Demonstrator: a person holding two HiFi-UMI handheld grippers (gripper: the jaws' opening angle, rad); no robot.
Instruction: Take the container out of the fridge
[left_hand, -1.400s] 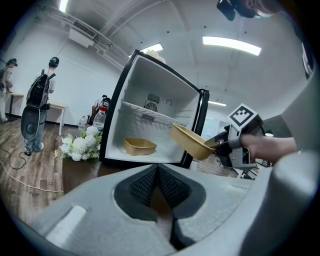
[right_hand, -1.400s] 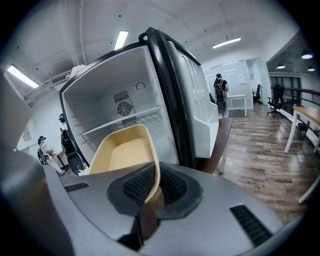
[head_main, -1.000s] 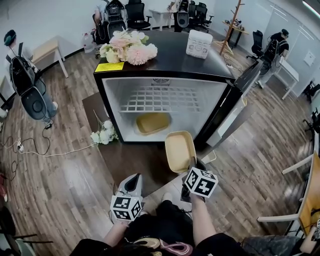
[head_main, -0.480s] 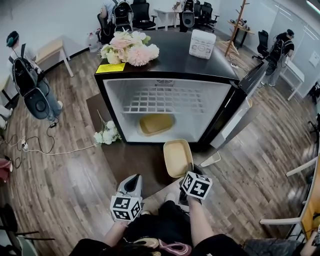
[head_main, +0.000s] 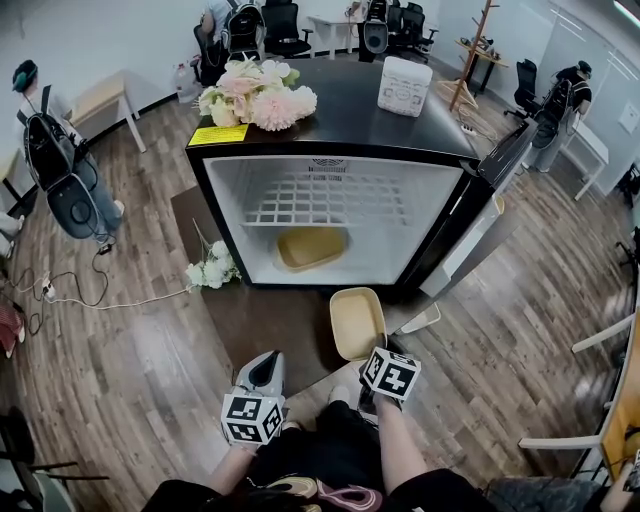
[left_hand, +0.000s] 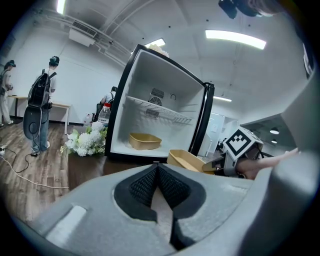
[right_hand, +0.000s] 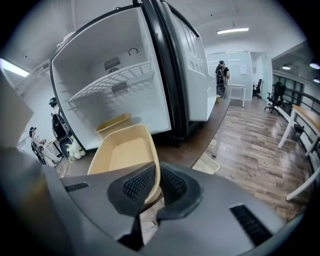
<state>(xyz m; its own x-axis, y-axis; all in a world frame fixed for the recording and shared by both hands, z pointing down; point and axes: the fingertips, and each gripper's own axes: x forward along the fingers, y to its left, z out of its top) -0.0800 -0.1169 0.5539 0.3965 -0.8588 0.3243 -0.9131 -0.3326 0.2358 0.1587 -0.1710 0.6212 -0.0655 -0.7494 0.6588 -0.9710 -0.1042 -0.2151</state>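
Tan plastic, likely light and slightly flexible, the container (right_hand: 125, 155) juts just ahead of the right hand-held gripper (right_hand: 152, 195), which pinches its near rim, a sound hold, outside the fridge (head_main: 200, 200), while the left hand-held gripper (left_hand: 159, 200) is pressed together, empty.

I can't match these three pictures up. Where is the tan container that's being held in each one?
Head view: held container low centre, just in front of the open fridge.
Left gripper view: right of centre, by the fridge's lower right corner.
Right gripper view: centre-left, its rim pinched in the right gripper.
Shared landmark: the second container inside the fridge, in all three.
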